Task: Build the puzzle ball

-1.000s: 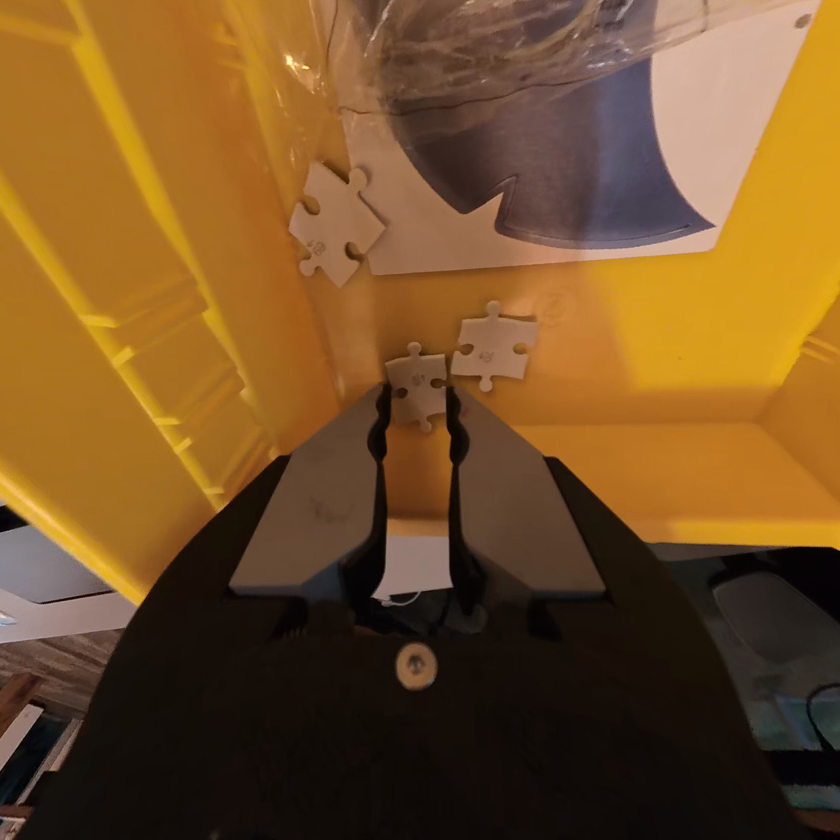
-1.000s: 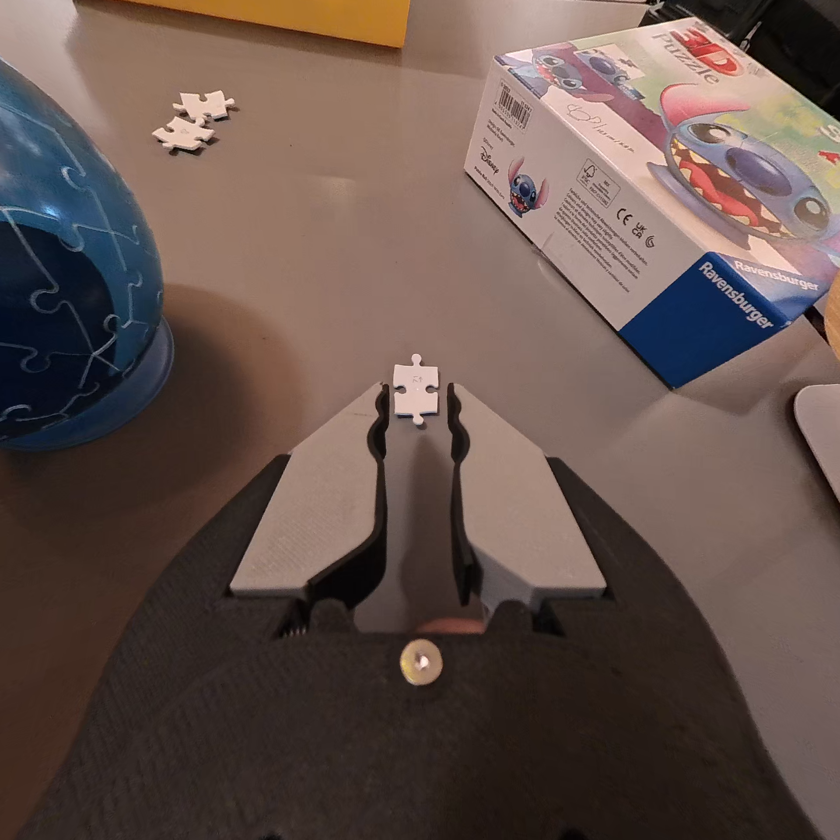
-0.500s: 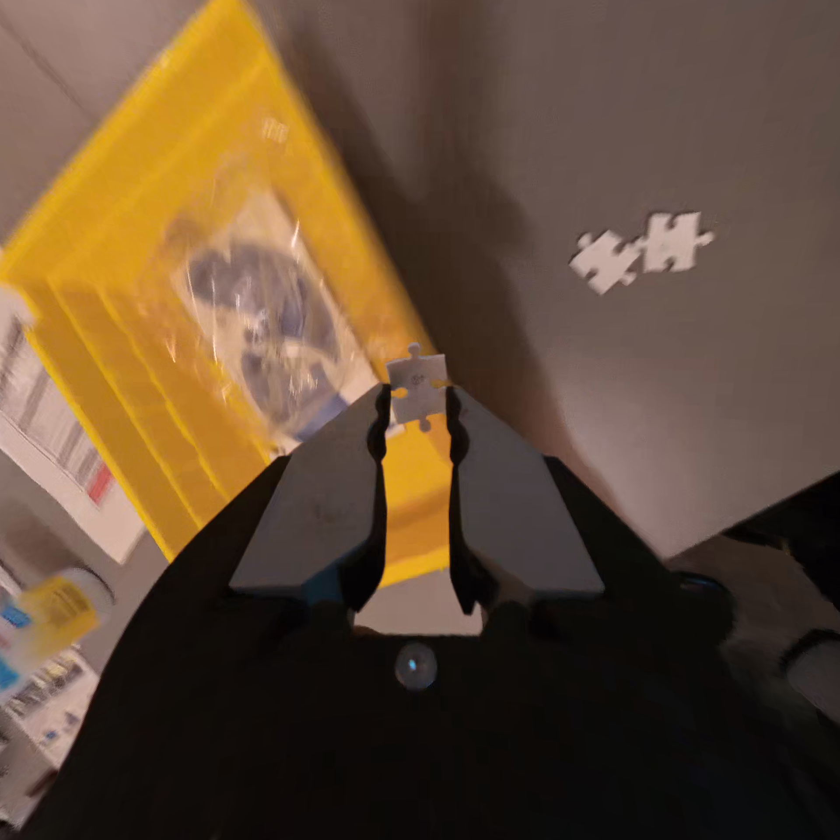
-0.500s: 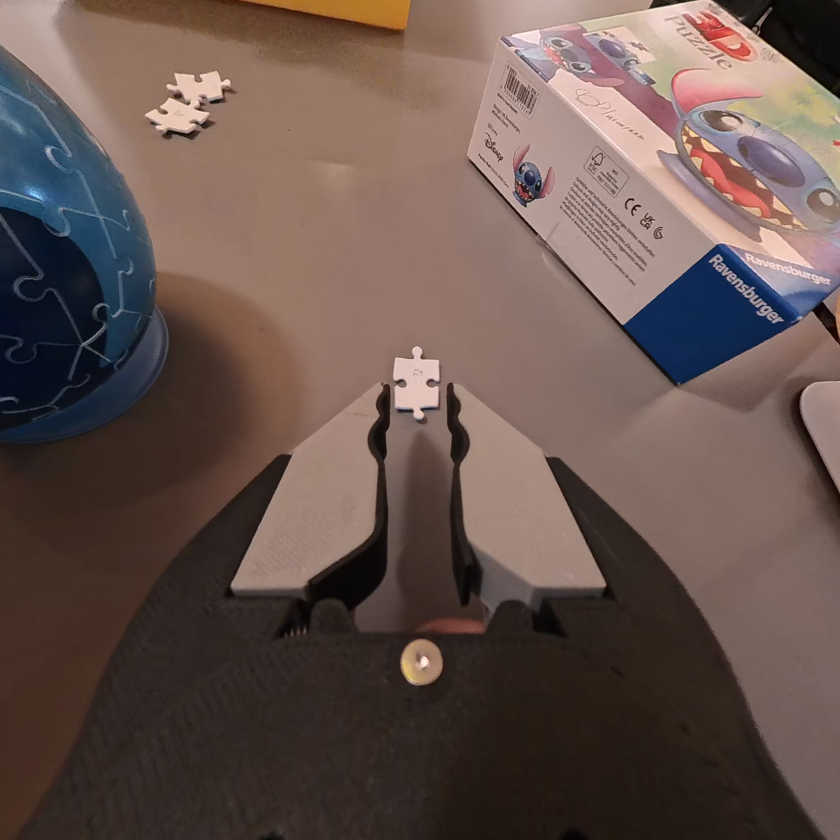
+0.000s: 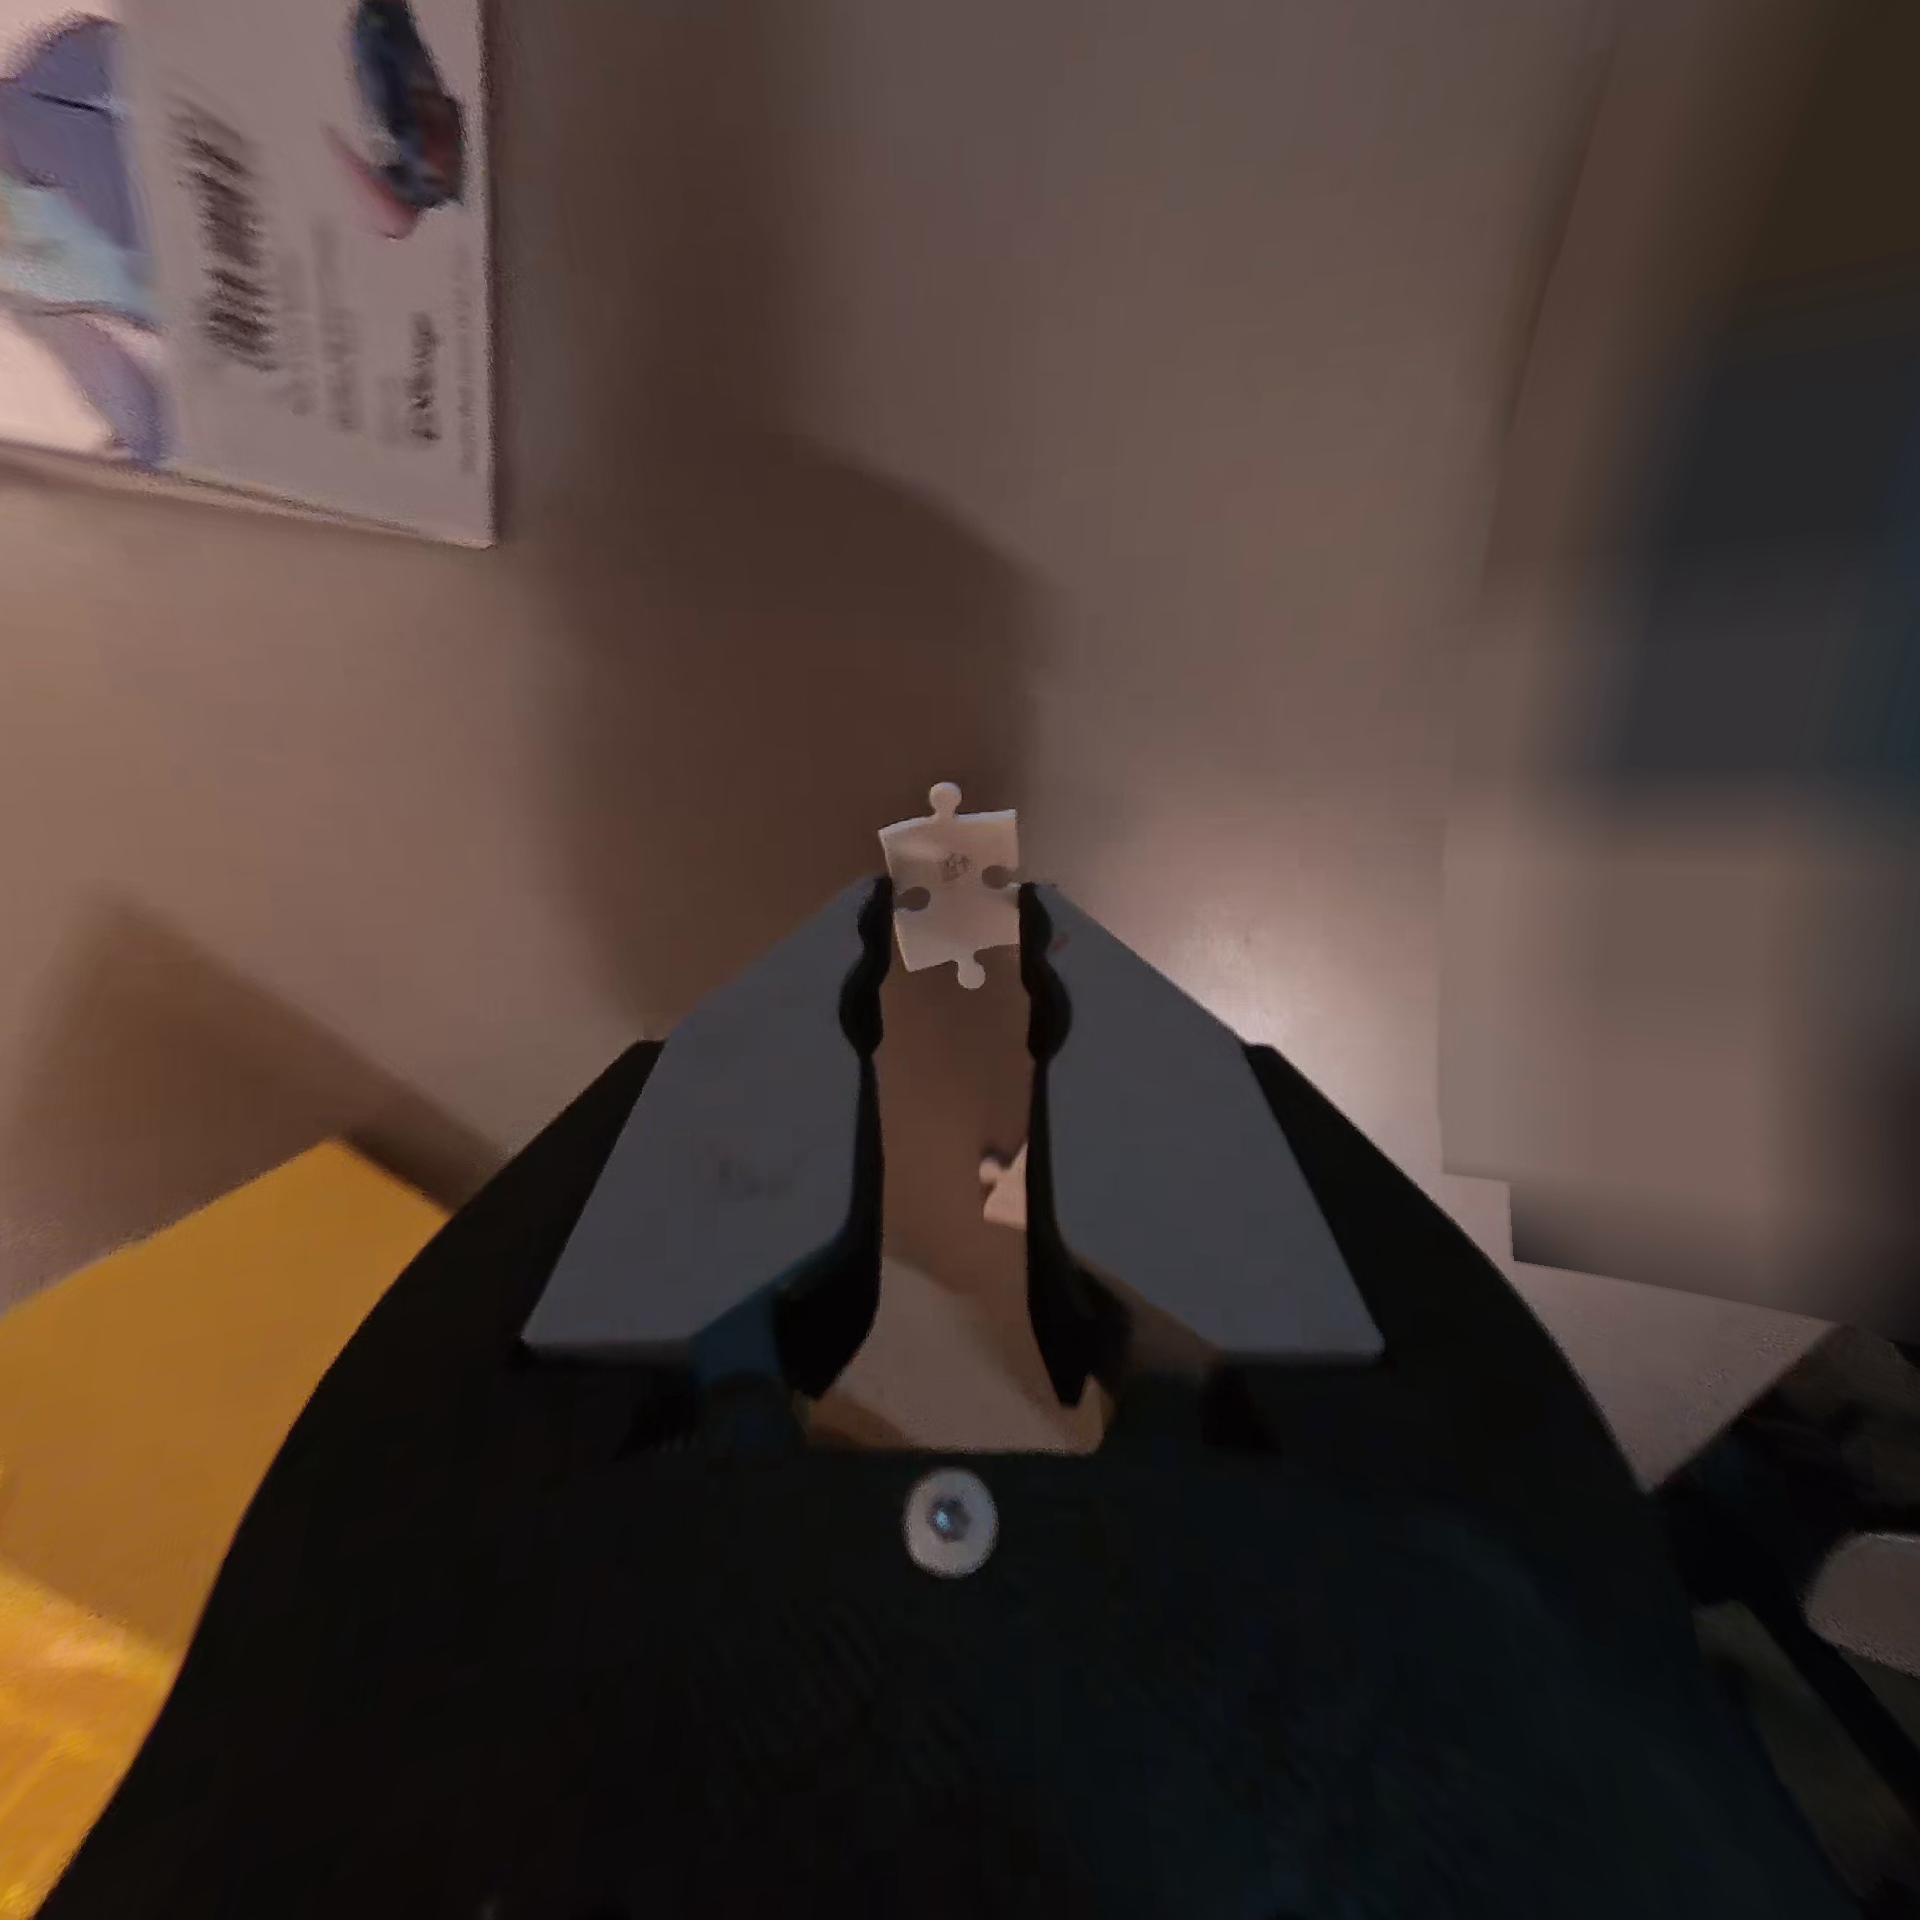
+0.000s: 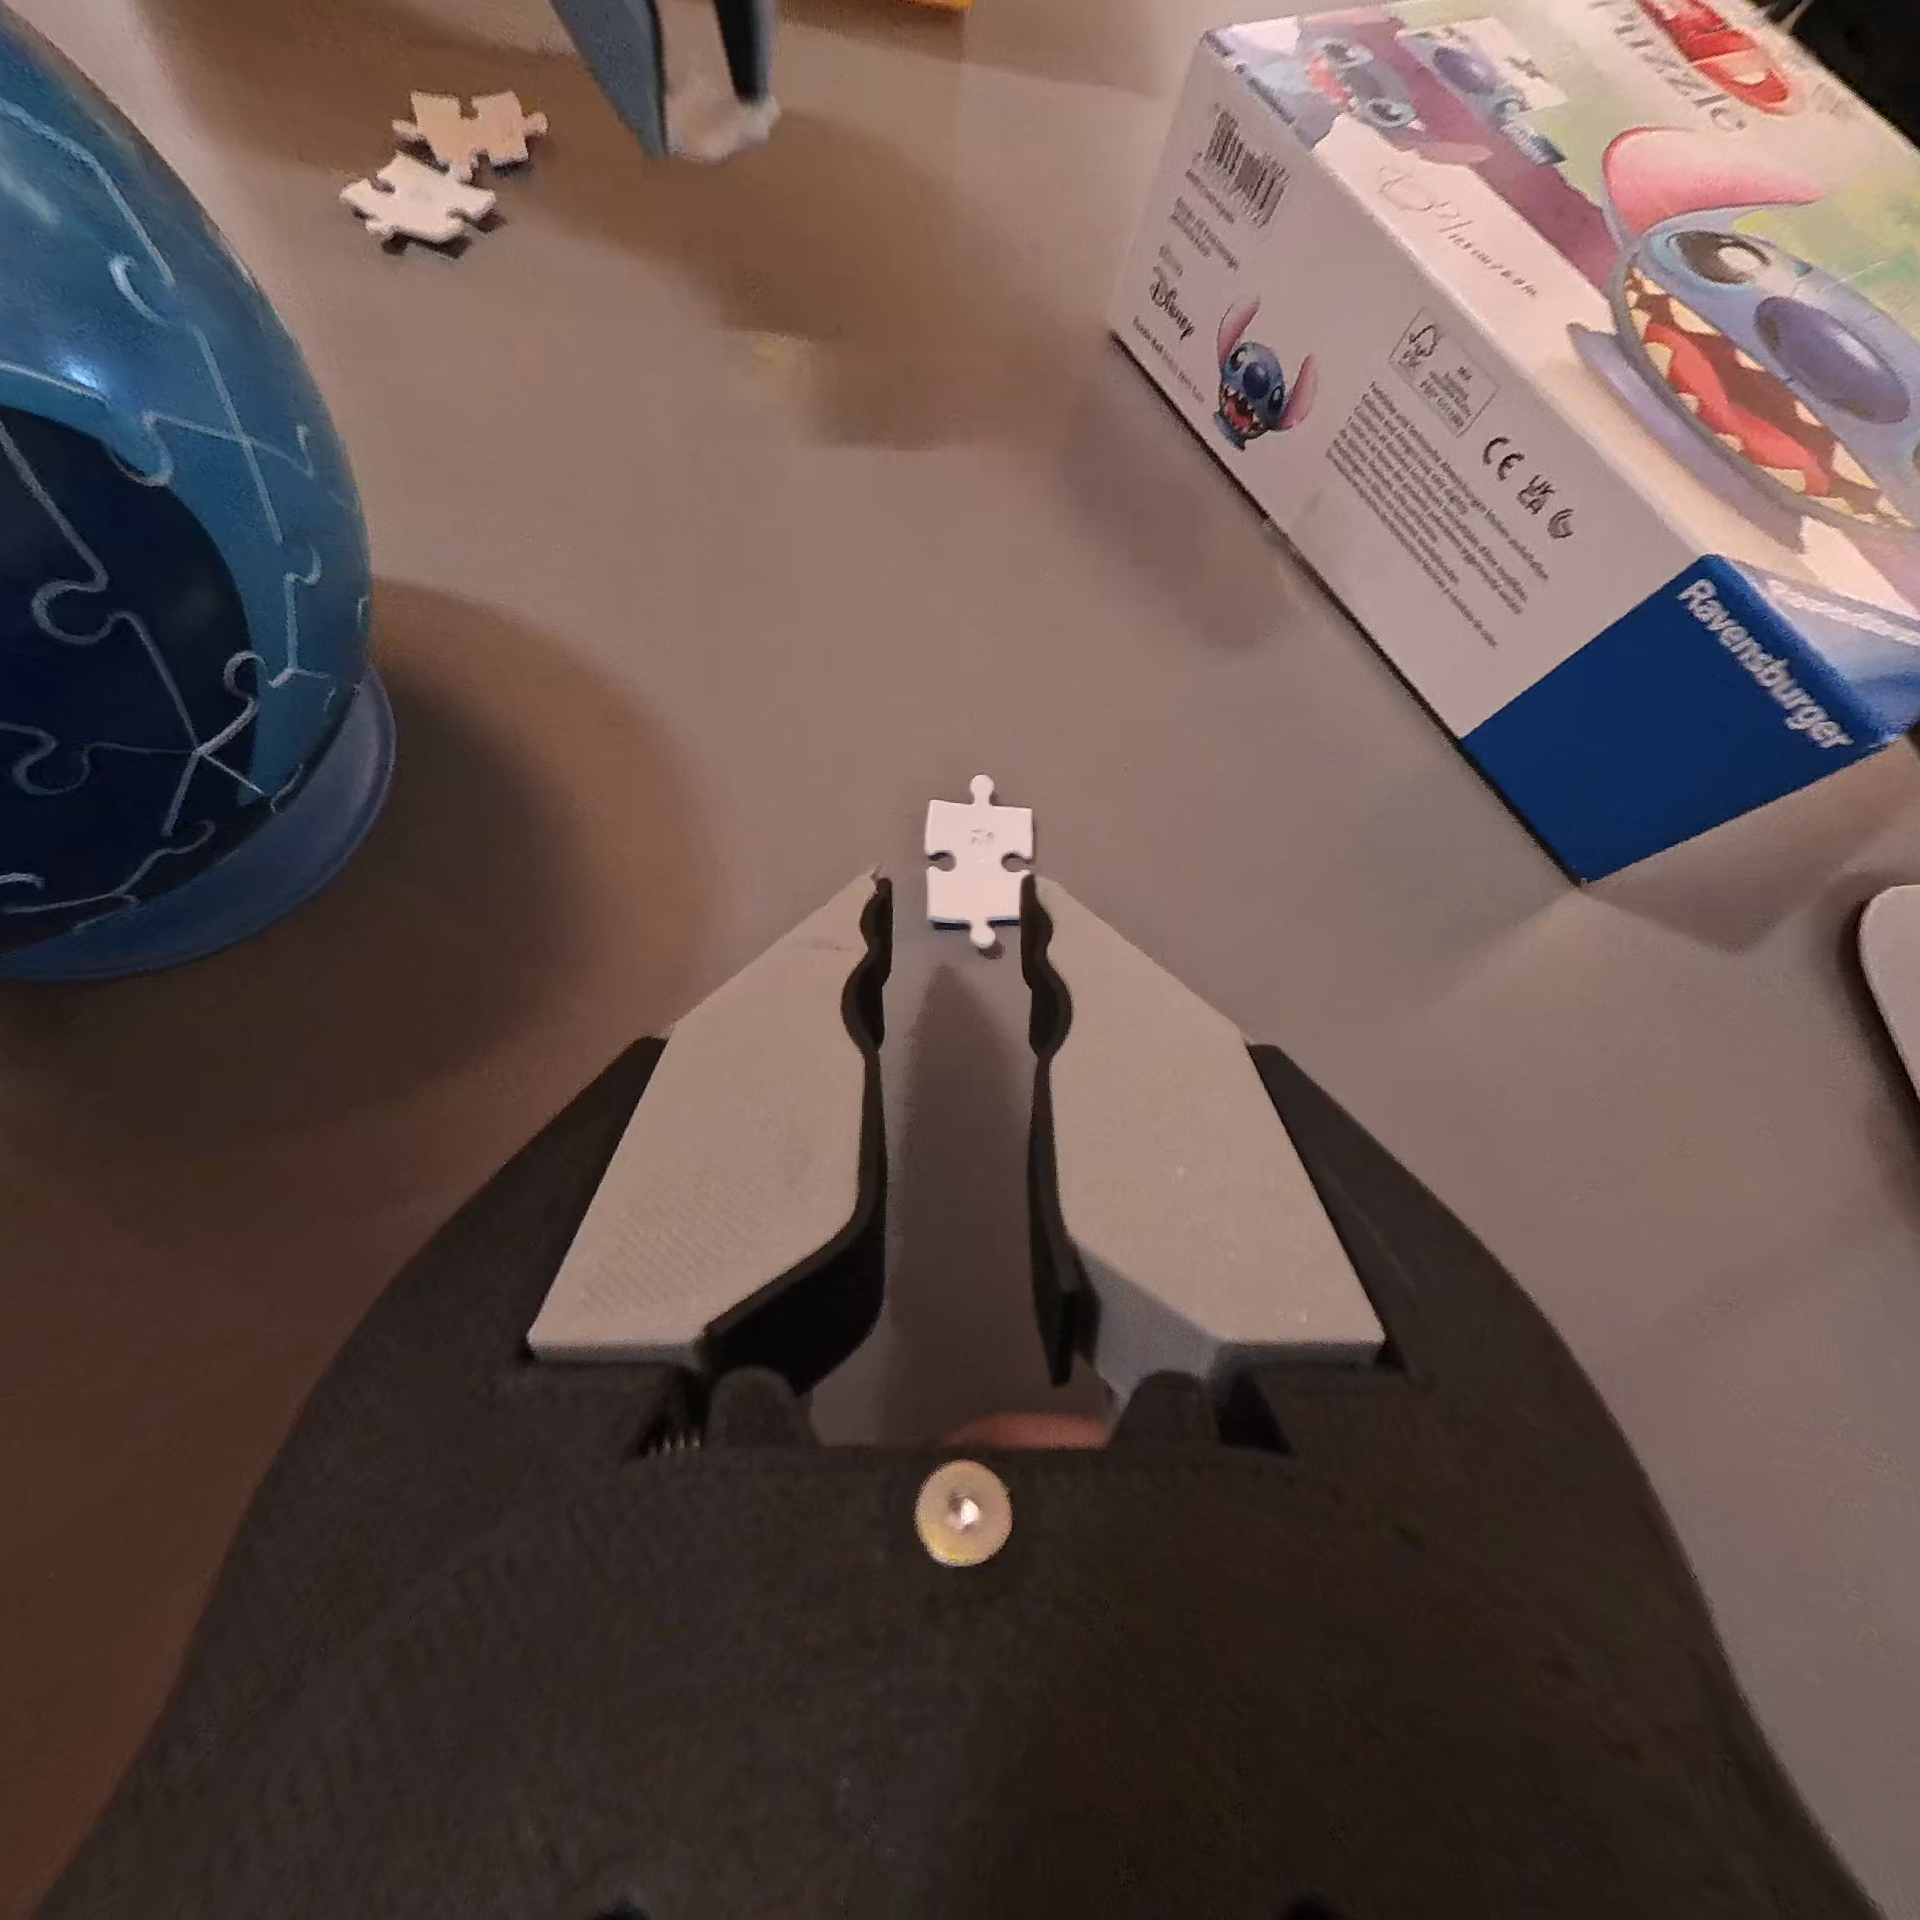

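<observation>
A wide bare stretch of the desk (image 6: pixel 831 499) is left open down the middle. It is bounded on the left by the blue puzzle ball (image 6: pixel 156 582) and on the right by the puzzle box (image 6: pixel 1538 416). Two loose pieces (image 6: pixel 442 166) lie near the far edge.

The left claw (image 5: pixel 951 902) is nearly closed, its two grey fingers (image 5: pixel 769 1101) pinching a white puzzle piece (image 5: pixel 951 888) between their tips, the piece held upright with one knob sticking out past the tips. The right claw (image 6: pixel 954 896) has its fingers (image 6: pixel 1164 1122) at about the same narrow gap, with another white puzzle piece (image 6: pixel 979 860) between the tips, against the right one, a sliver of gap at the left.
</observation>
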Action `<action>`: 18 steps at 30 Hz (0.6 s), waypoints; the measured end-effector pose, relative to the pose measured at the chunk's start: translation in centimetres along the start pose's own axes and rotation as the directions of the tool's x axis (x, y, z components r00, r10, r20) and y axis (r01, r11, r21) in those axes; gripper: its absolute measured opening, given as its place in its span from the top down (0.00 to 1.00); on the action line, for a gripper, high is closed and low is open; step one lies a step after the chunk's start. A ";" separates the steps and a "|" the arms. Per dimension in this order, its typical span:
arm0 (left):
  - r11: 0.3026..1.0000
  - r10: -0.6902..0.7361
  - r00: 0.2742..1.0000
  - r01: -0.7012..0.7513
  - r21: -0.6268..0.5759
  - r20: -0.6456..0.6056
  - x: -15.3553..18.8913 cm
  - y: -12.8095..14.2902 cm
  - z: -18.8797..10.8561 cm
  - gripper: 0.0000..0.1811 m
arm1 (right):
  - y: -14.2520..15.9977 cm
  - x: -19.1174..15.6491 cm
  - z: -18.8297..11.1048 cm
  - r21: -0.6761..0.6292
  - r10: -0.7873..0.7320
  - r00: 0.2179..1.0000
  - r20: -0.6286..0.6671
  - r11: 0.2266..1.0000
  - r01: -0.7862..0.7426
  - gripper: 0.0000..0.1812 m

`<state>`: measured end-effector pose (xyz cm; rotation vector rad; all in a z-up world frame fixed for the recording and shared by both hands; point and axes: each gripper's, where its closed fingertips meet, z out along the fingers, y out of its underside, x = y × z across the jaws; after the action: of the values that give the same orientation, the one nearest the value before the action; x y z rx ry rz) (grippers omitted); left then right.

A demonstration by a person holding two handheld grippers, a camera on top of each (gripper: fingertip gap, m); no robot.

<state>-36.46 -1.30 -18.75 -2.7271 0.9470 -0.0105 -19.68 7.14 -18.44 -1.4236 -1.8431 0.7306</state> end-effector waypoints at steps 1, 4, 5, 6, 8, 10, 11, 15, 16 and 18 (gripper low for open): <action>1.000 -0.009 1.000 0.009 -0.009 -0.015 0.0 -0.2 1.2 0.88 | 0.1 -0.2 0.2 -0.007 -0.005 1.000 0.005 1.000 0.005 0.88; 0.995 -0.065 0.997 0.068 0.069 -0.046 -0.4 -1.7 2.7 0.86 | 0.2 -0.4 0.3 -0.017 -0.021 1.000 0.005 1.000 0.021 0.88; 0.992 -0.089 0.994 0.094 0.083 -0.065 -0.5 -1.9 2.4 0.83 | 0.2 -0.4 0.3 -0.016 -0.025 1.000 0.001 1.000 0.025 0.88; 0.990 -0.104 0.992 0.111 0.090 -0.076 -0.5 -1.9 1.8 0.80 | 0.1 -0.3 0.2 -0.012 -0.024 1.000 -0.004 1.000 0.024 0.88; 0.987 -0.100 0.994 0.106 0.123 -0.052 -0.9 -1.6 -0.1 0.79 | 0.0 0.0 -0.1 0.002 -0.011 1.000 -0.009 1.000 0.011 0.88; 0.982 -0.115 0.993 0.113 0.149 0.007 -1.9 -0.5 -2.9 0.79 | -0.1 0.3 -0.2 0.015 0.009 1.000 -0.009 1.000 -0.009 0.88; 0.978 -0.128 0.991 0.122 0.167 0.026 -2.3 0.3 -4.6 0.80 | -0.1 0.4 -0.3 0.016 0.017 1.000 -0.010 1.000 -0.017 0.88; 0.961 -0.228 0.960 0.195 0.195 0.161 -5.5 6.9 -11.6 0.81 | 0.1 0.8 -0.4 0.009 0.020 1.000 -0.021 1.000 -0.020 0.89; 0.957 -0.265 0.942 0.232 0.174 0.205 -6.6 9.5 -13.0 0.81 | 0.2 0.7 -0.4 0.007 0.018 1.000 -0.021 1.000 -0.018 0.89; 0.940 -0.340 0.909 0.331 0.079 0.239 -7.9 15.7 -14.2 0.78 | 0.2 0.5 -0.2 -0.001 0.008 1.000 -0.018 1.000 -0.008 0.89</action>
<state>-53.48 -11.71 -8.20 -2.7371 0.3973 0.2440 -19.49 7.72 -18.39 -1.4347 -1.8252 0.7185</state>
